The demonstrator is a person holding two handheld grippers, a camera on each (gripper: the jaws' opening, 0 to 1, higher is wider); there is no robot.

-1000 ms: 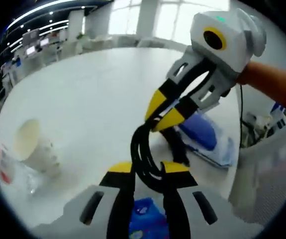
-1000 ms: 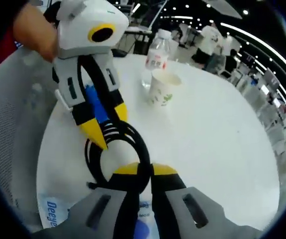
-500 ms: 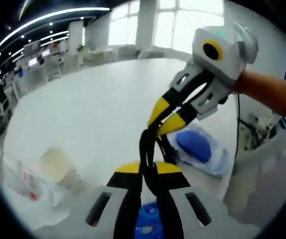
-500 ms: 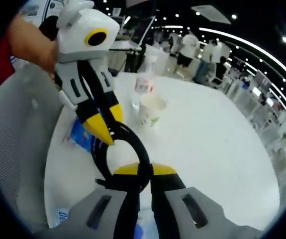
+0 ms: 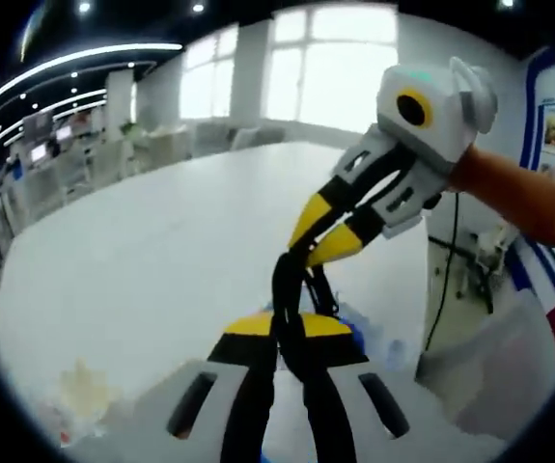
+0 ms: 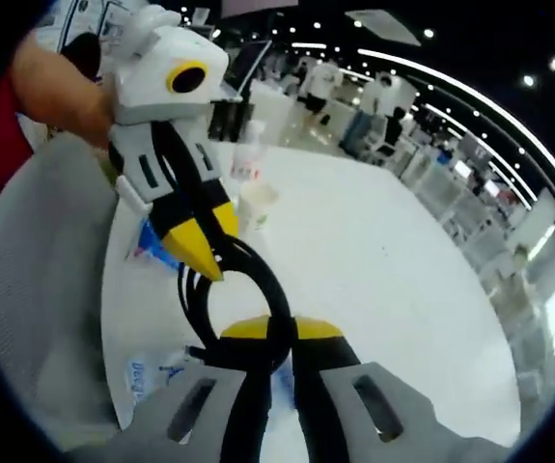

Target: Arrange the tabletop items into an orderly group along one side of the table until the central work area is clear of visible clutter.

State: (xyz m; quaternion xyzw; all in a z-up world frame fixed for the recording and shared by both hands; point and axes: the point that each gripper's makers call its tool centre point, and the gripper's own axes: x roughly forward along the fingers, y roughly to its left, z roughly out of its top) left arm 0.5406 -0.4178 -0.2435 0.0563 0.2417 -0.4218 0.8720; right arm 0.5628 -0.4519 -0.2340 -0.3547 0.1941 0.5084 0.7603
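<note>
Both grippers, left [image 5: 289, 326] and right [image 6: 270, 330], clamp one black cable [image 6: 258, 280] above the table [image 6: 383, 270], seemingly to coil it tidily.

Left gripper [image 5: 288, 326], seen in the left gripper view, has its yellow-tipped jaws closed on a black cable loop [image 5: 284, 289], raised above the table. Right gripper [image 5: 318, 241], entering from the upper right and held by a bare forearm [image 5: 523, 188], pinches the same loop with jaws angled down-left. In the right gripper view, the right gripper [image 6: 269, 330] is likewise clamped on it.
</note>
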